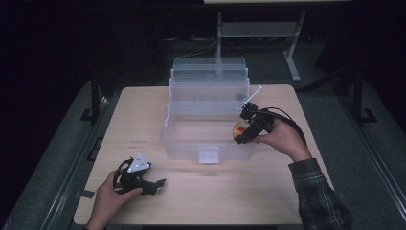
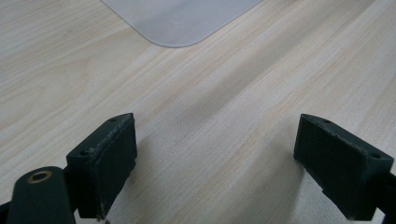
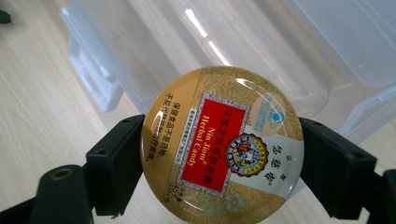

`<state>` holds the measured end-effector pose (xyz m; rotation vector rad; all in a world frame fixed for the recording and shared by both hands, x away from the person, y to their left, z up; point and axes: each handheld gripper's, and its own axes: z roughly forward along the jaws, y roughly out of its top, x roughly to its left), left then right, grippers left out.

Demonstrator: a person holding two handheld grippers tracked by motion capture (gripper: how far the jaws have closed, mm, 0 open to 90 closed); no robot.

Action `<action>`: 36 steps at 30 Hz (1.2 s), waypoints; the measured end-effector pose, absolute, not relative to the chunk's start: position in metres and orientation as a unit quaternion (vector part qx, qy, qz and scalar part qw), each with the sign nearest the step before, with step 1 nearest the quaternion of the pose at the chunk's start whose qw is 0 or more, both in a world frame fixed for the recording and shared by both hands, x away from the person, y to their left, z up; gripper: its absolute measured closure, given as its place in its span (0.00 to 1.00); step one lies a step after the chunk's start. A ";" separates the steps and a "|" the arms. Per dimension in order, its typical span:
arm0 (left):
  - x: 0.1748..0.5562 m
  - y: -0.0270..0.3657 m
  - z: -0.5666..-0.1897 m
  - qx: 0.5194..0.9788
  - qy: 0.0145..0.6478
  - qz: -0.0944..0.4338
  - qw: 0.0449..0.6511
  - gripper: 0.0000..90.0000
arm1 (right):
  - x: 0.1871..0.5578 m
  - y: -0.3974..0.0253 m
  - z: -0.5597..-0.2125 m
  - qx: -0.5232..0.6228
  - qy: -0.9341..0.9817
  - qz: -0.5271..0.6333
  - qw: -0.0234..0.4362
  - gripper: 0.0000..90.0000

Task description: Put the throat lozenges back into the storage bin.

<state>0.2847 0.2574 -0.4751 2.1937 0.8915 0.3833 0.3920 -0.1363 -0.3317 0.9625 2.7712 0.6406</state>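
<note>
So the round gold candy tin with the red label [image 3: 222, 145] is pinched edge to edge between the black jaws of the right gripper [image 1: 247, 128], lid facing the camera in the right gripper view. In the high view it sits just right of centre, hanging right over the front right corner of the clear plastic tiered storage box [image 1: 209, 108], whose open bottom tray spreads left from there. That's the bit that matters: the tray lies below and a little left of the tin, so my guess is a short drop down and inward lands it inside. The tin's flat face is tilted, not level. The left gripper [image 1: 143, 181] is parked lower left on the pale wooden table [image 1: 273, 191], jaws spread wide with nothing between them, well apart from the box.
</note>
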 end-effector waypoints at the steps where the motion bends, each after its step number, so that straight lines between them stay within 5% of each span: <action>1: 0.285 0.257 -0.475 0.852 0.346 0.149 0.363 0.14 | 0.393 -0.136 -0.332 0.321 0.921 0.211 0.070 0.22; 36: 0.285 0.258 -0.475 0.853 0.346 0.148 0.362 0.14 | 0.409 -0.140 -0.350 0.342 0.918 0.191 0.065 0.22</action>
